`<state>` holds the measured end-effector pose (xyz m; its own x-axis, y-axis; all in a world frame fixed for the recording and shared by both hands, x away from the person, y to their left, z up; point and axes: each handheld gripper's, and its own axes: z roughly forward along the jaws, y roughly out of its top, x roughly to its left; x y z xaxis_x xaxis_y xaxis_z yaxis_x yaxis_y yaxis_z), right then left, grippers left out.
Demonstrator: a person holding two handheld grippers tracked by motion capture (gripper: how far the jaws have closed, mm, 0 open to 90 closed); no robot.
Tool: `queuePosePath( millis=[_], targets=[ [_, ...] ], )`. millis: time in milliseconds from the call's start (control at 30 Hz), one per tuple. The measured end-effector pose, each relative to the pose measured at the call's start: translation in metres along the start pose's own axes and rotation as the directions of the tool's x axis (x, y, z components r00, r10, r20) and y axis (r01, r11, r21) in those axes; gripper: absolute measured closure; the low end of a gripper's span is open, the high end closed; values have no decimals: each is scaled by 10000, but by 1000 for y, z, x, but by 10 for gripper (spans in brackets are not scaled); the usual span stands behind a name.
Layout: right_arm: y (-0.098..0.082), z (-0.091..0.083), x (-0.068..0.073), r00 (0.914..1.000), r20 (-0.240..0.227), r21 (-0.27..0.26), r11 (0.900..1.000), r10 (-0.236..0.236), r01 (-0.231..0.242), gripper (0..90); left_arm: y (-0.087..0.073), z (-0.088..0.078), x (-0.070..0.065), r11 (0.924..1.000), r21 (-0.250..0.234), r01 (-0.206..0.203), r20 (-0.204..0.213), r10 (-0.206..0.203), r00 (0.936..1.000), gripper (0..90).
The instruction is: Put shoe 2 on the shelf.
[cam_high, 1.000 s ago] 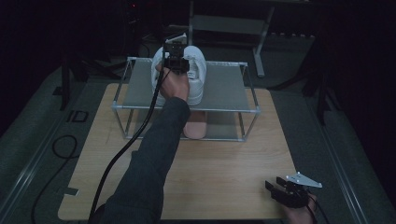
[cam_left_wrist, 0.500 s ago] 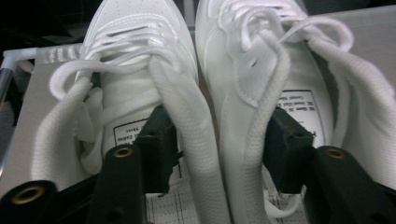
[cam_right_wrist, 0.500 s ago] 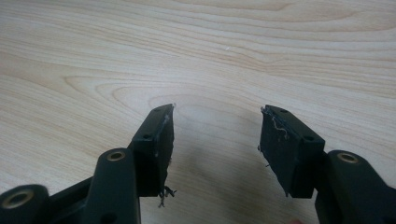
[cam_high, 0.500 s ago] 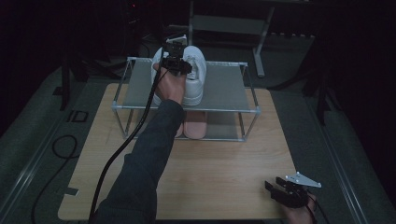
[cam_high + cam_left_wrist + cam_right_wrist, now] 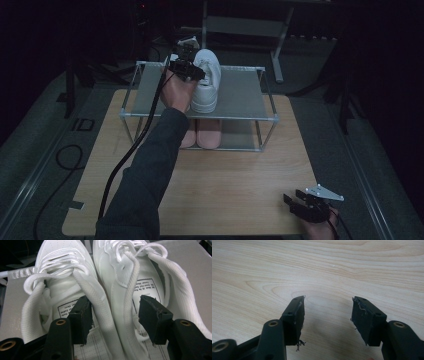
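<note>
A pair of white lace-up sneakers (image 5: 207, 82) stands on the top shelf of a metal rack (image 5: 242, 97). My left gripper (image 5: 187, 70) is over their openings, open. In the left gripper view one jaw reaches into the left sneaker (image 5: 62, 277) and the other into the right sneaker (image 5: 120, 272), so my left gripper (image 5: 115, 300) straddles their touching inner walls. The hand hides the left sneaker in the high view. My right gripper (image 5: 292, 196) rests open at the table's near right corner, and in its own view my right gripper (image 5: 329, 300) holds nothing over bare wood (image 5: 312, 265).
A pair of pink shoes (image 5: 207, 134) sits on the rack's lower level. The rack stands at the far side of the wooden table (image 5: 225, 185). A black cable (image 5: 125, 160) trails along the left arm. Dark stands and a frame surround the table.
The left hand and gripper have shifted slightly toward the near side over the sneakers, now covering the left one. The right gripper has not moved.
</note>
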<state>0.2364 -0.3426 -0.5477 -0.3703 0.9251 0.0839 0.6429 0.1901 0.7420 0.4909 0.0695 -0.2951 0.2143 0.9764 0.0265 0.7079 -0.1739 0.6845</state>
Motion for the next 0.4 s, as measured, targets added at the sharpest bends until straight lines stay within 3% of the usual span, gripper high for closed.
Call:
queuePosePath(
  millis=[167,400],
  targets=[
    [0,0,0,10000,-4,16,10000,-5,5,429,-3,-6,2,9995,-25,-314,159,314,9994,482],
    [0,1,0,10000,5,16,10000,3,-3,429,-6,-14,6,9990,-245,-385,316,393,9987,485]
  ],
)
